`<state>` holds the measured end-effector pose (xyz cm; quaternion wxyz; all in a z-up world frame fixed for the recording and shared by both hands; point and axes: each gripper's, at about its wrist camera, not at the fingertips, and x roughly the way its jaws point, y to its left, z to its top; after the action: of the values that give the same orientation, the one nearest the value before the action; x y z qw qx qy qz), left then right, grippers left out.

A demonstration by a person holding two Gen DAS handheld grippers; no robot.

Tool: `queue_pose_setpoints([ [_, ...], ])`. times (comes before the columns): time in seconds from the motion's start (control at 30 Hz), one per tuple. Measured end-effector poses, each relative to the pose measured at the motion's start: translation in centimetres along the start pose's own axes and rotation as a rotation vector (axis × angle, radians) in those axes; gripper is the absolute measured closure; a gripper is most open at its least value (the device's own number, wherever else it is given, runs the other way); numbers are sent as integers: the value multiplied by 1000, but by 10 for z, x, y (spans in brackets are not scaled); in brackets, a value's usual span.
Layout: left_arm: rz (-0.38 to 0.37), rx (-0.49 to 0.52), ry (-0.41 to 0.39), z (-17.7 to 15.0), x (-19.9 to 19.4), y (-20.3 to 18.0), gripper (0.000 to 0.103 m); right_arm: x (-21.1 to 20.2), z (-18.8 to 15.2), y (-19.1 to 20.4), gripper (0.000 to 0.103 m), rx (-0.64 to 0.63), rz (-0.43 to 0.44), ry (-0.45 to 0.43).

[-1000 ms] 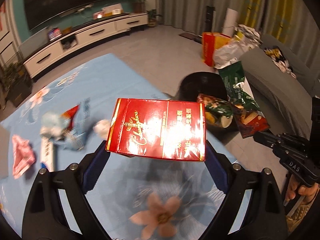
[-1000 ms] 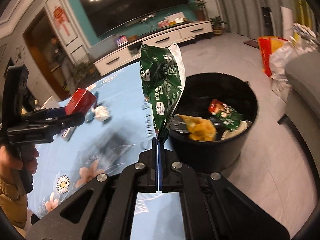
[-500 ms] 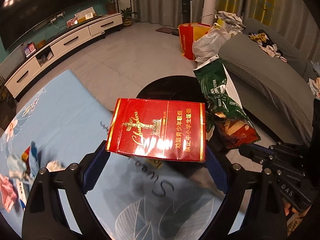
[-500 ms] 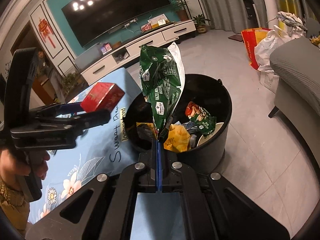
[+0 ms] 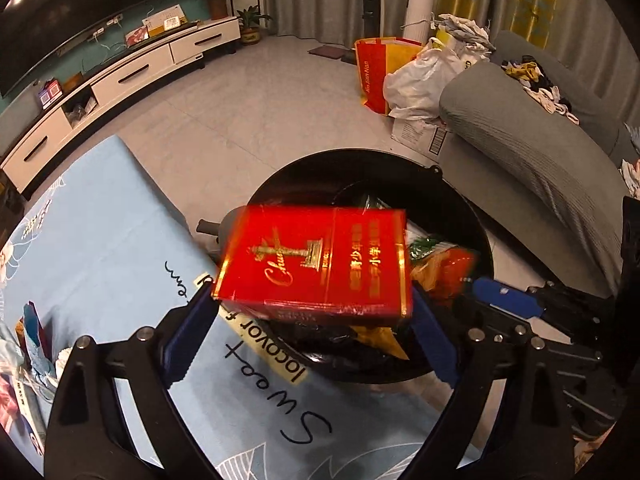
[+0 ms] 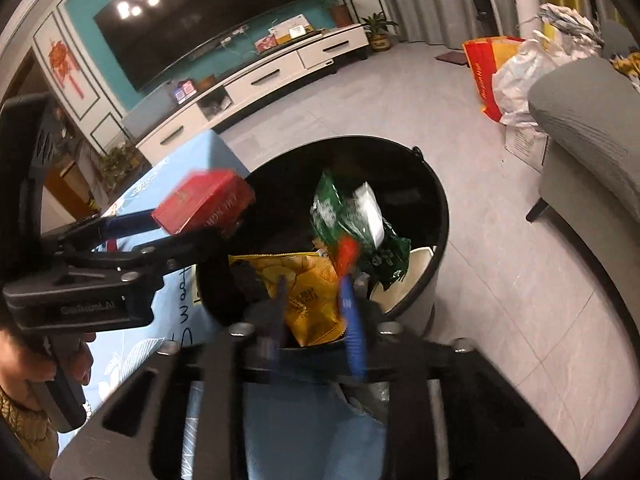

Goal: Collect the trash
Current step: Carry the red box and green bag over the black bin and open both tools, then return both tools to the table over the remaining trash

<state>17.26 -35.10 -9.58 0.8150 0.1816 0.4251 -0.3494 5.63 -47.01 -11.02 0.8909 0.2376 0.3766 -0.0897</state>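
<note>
Now the right gripper (image 6: 312,304) is opening — nothing between its fingers. The green snack bag (image 6: 348,216) it held pinched a second ago is loose and lying in the black bin (image 6: 432,184) on top of the yellow bag (image 6: 308,284). So that piece is binned. Left gripper (image 5: 312,320) has swung from the bench (image 5: 100,240) to over the bin, fingers still clenched on the red box (image 5: 316,260) — its release likely comes next.

A grey sofa (image 5: 532,152) stands beside white bags (image 5: 420,80), opposite the television (image 6: 200,20).
</note>
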Motion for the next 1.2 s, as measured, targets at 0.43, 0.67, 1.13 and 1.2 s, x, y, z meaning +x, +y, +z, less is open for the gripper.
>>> queue_pose_setpoints([
  [0.43,56,-50,-10,-36,-49,22,3,-32,-17,2,46,28,25,-15],
  [0.67,100,-127,41,-86,-77,46,3,-44,-31,15,39,15,31,9],
  [1.13,250,-333,78,-181,-131,119,3,-45,-59,70,26,-85,17,99],
  [1.2,276,-363,74,-193,-140,132,3,-44,-61,78,18,-112,-32,118],
])
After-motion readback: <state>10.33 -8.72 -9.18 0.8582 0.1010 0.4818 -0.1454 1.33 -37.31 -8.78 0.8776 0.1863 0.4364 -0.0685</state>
